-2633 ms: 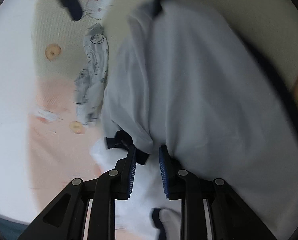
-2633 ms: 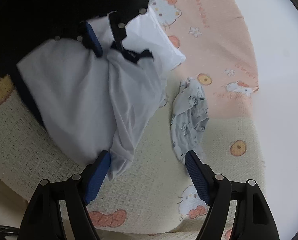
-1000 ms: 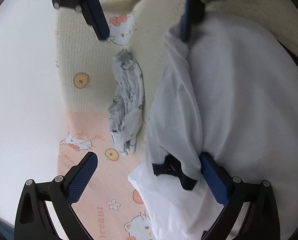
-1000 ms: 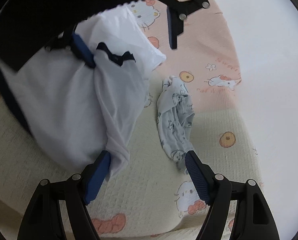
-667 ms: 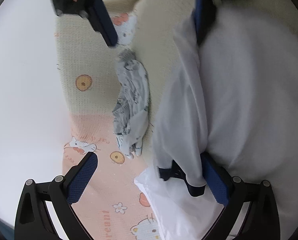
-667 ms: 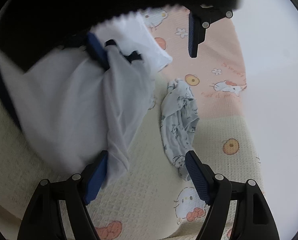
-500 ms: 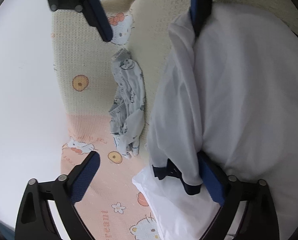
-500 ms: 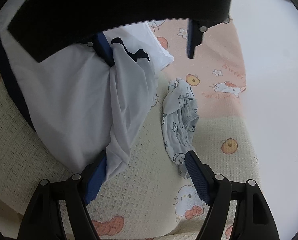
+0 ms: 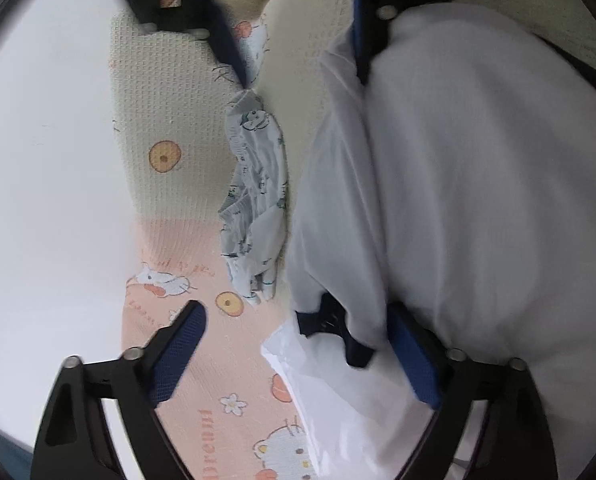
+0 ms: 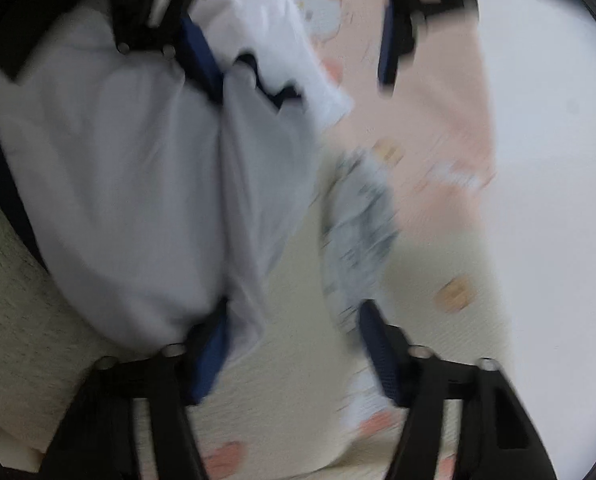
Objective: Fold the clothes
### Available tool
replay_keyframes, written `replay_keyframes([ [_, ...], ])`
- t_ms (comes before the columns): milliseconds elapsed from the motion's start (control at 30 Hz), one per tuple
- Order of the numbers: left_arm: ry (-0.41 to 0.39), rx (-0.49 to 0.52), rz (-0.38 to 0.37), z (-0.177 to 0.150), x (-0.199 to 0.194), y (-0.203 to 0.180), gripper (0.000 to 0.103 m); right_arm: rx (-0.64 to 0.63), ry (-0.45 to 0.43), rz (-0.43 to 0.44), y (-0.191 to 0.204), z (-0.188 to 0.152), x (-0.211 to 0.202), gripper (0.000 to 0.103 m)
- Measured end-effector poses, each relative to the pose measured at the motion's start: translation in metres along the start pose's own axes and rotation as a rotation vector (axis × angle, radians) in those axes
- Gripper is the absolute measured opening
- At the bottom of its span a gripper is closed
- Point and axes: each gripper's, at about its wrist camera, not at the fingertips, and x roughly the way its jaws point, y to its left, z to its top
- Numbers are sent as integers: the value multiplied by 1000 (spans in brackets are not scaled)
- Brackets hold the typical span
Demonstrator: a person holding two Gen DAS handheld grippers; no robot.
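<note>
A white garment [image 9: 478,200] with navy trim [image 9: 330,320] lies bunched on a cream and pink cartoon-print blanket [image 9: 170,120]. My left gripper [image 9: 298,348] straddles its trimmed end. The jaws are closing; the right pad touches the cloth and the left pad is apart over the blanket. My right gripper [image 10: 296,344] straddles the opposite end of the white garment [image 10: 118,180]. Its jaws are closing too, with only the left pad against the cloth. Each view shows the other gripper at its top: the right gripper [image 9: 302,76] and the left gripper [image 10: 302,84].
A small crumpled grey-white printed garment [image 9: 258,200] lies on the blanket beside the white one, near my right gripper's free finger [image 10: 378,344]. A white surface [image 9: 46,180] extends beyond the blanket's edge. The right wrist view is blurred.
Both grippers' jaws have narrowed around the ends of the white garment. The right wrist view has gone blurred and rolled a little. The garments lie where they were.
</note>
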Motion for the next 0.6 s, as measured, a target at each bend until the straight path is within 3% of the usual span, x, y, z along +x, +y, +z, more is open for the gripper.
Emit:
replay_keyframes([
  [67, -9, 31, -22, -1, -4, -11, 43, -4, -6, 5, 1, -1, -1, 52],
  [167, -3, 30, -37, -3, -6, -22, 18, -12, 8, 10, 6, 0, -1, 40],
  [300, 31, 6, -48, -1, -3, -25, 15, -77, 1, 4, 20, -1, -4, 16],
  [500, 65, 37, -59, 4, 0, -29, 14, -122, -5, -35, 29, 0, -5, 10],
  [600, 116, 40, -101, 3, 7, -23, 8, -168, -46, -55, 33, -3, -9, 9],
])
